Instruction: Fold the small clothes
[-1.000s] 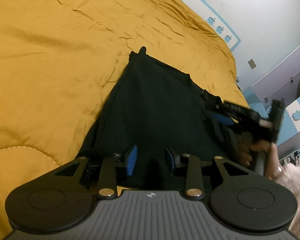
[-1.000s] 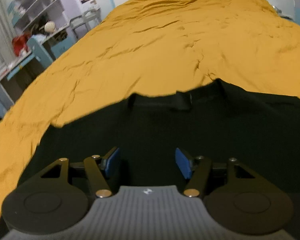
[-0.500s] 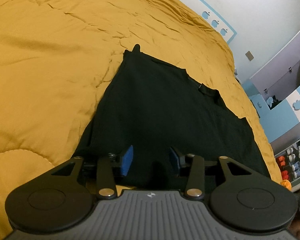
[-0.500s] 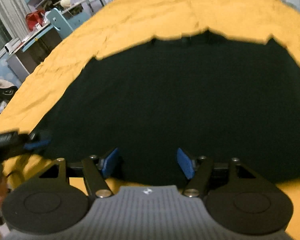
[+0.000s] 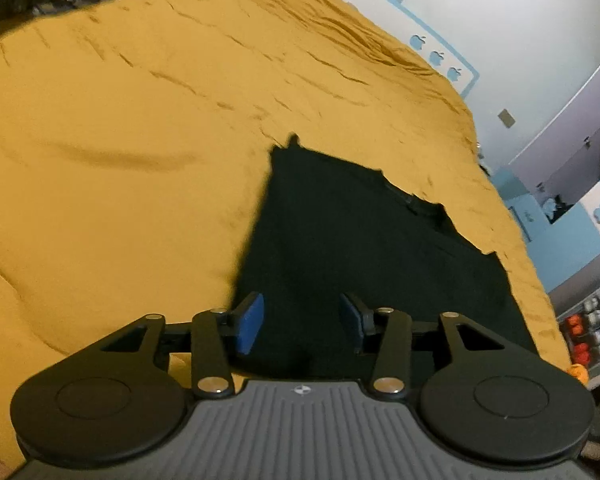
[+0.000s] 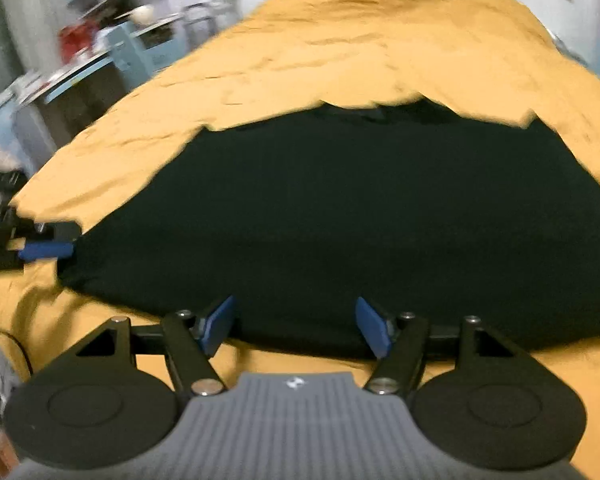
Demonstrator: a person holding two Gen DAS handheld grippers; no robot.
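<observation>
**Black garment spread flat on the bed, both grippers released over its near edge**

I am looking at a black garment (image 5: 364, 256) lying spread on the yellow bedcover (image 5: 140, 168), its far edge notched and uneven, its near edge running just ahead of my fingers. I am judging it light, soft and limp: it will drape and slide on itself, will not hold a crease unaided, and poses no breakage risk. Thin cloth on a soft quilt means a pinch may catch the bedcover too. I am judging the near corners and hem the best places to take hold, one per gripper.

I am holding the left gripper (image 5: 300, 320) tilted downward over the near left part of the garment; its jaws have just been opening, nothing pinched between them. In the right wrist view its blue pad sits at the garment's left tip.

I am holding the right gripper (image 6: 296, 328) pitched downward above the near hem, jaws wide and just been opening, pads clear of the cloth.
</observation>
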